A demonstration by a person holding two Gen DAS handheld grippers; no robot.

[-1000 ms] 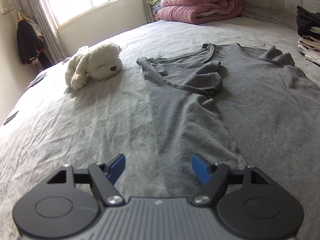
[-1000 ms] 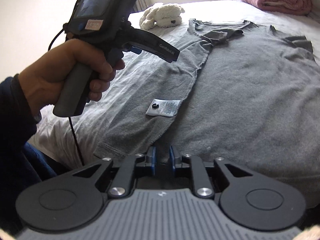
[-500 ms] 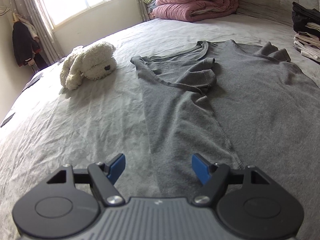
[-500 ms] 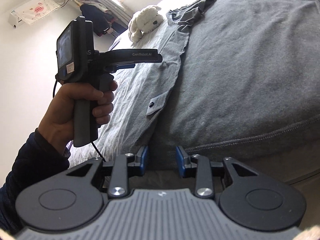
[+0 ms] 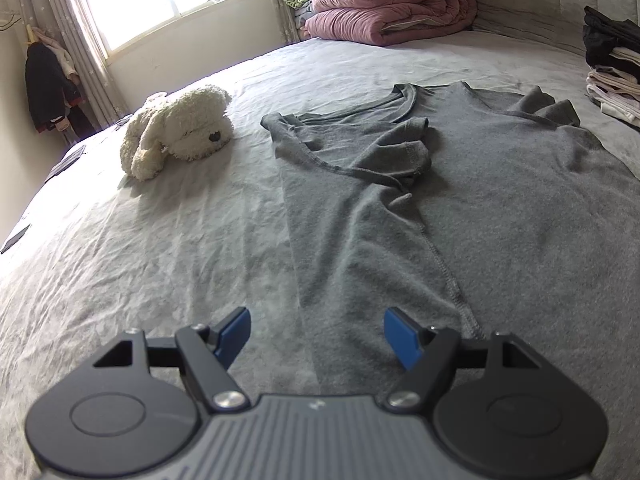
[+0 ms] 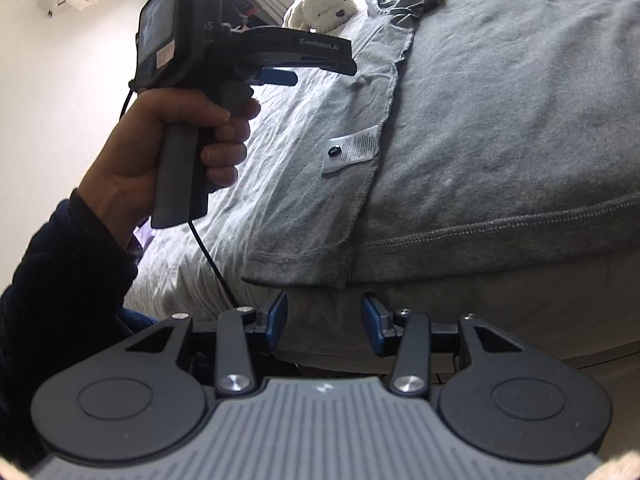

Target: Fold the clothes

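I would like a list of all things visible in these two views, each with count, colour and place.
T-shirt: one, grey, flat on the bed, one side folded in.
Care label: one, white, on the folded side.
Bed sheet: one, light grey.
Plush dog: one, cream, beside the shirt's collar.
Quilt: one, pink, folded at the bed's far end.
Clothes stack: one, dark and pale, far right.
Curtains: pale, by the window.
Left gripper: black with blue pads, open above the shirt's folded edge.
Right gripper: open, jaws just opening, below the hem.
Hand: holds the left gripper's handle.
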